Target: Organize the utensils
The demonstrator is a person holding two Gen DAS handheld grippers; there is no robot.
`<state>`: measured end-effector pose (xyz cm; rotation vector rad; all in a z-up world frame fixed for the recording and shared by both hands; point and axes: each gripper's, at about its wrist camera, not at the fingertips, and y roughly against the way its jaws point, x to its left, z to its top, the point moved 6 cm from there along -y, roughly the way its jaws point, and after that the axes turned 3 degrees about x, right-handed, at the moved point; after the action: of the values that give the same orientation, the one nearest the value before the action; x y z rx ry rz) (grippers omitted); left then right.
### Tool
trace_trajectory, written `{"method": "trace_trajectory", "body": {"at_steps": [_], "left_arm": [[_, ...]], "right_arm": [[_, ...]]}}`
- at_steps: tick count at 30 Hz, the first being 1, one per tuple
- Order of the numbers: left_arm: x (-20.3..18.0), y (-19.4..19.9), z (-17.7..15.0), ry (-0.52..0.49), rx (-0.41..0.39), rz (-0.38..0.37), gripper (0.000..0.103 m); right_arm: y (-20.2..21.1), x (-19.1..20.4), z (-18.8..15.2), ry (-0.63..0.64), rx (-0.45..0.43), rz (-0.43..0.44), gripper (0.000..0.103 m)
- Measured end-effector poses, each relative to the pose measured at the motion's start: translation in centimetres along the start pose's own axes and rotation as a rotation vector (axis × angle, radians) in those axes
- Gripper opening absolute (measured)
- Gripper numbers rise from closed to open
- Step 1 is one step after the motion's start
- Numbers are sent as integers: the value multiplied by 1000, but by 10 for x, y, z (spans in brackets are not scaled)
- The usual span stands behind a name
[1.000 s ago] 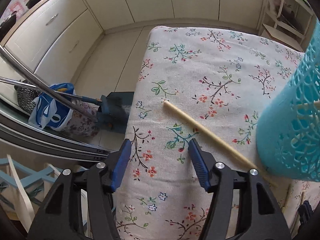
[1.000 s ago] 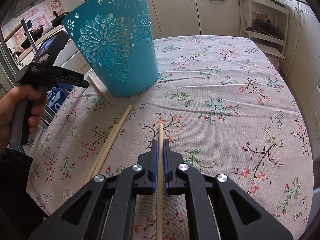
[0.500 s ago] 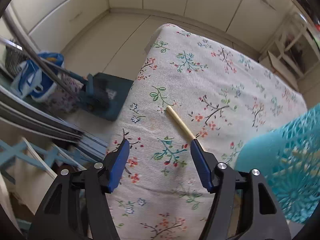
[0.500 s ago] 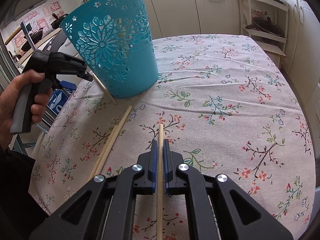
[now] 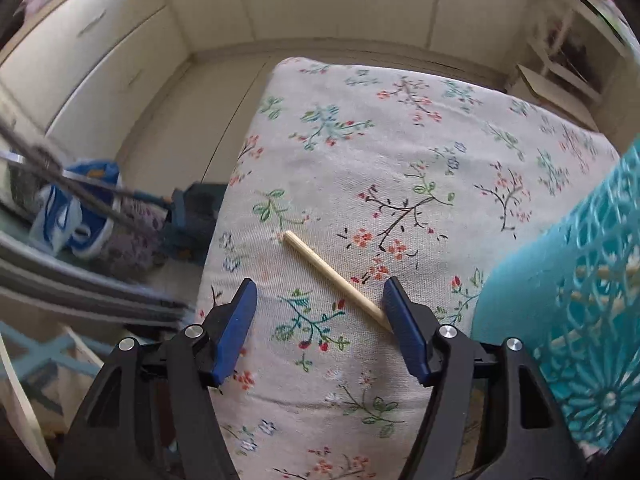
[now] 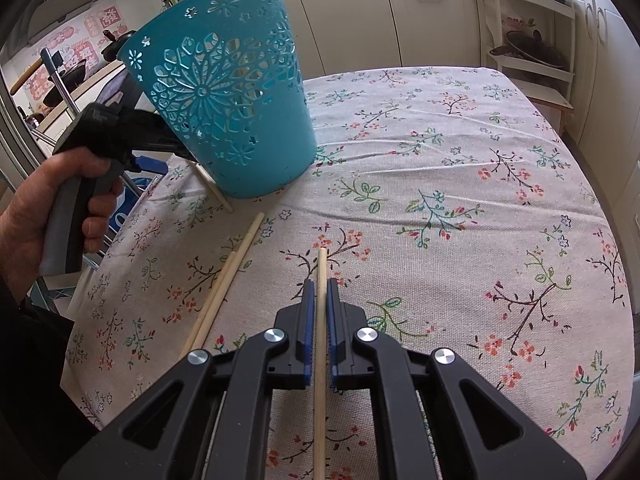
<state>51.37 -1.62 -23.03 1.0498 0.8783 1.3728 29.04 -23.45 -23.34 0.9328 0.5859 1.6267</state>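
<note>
Floral tablecloth (image 6: 440, 184) | right gripper (image 6: 319, 300) clamps chopstick (image 6: 320, 344) | left gripper (image 5: 318, 304) opening, empty, beside basket (image 6: 228, 100)

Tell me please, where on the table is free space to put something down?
Bare tablecloth lies right of the teal basket, out to the far and right edges. The near-left is crowded: two loose chopsticks, another chopstick beside the basket, the left gripper.

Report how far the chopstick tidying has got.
Done: some chopsticks already show inside the teal basket. In hand: the right gripper clamps one chopstick; the left gripper, jaws opening, straddles a loose chopstick. Left: that one and two more chopsticks on the tablecloth.
</note>
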Motion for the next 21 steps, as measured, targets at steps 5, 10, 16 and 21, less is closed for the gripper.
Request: {"method": "trace_trajectory", "body": {"at_steps": [5, 10, 16, 21], "left_arm": [[-3, -1, 7, -129, 18, -85, 65], [-11, 0, 7, -255, -9, -121, 64], [-37, 15, -13, -498, -12, -219, 50], [-54, 30, -47, -706, -6, -319, 44]], "right_arm": [[0, 2, 0, 14, -1, 4, 12], [-1, 7, -1, 38, -1, -3, 17], [-2, 8, -2, 35, -2, 1, 18], [-3, 7, -2, 32, -2, 3, 18]]}}
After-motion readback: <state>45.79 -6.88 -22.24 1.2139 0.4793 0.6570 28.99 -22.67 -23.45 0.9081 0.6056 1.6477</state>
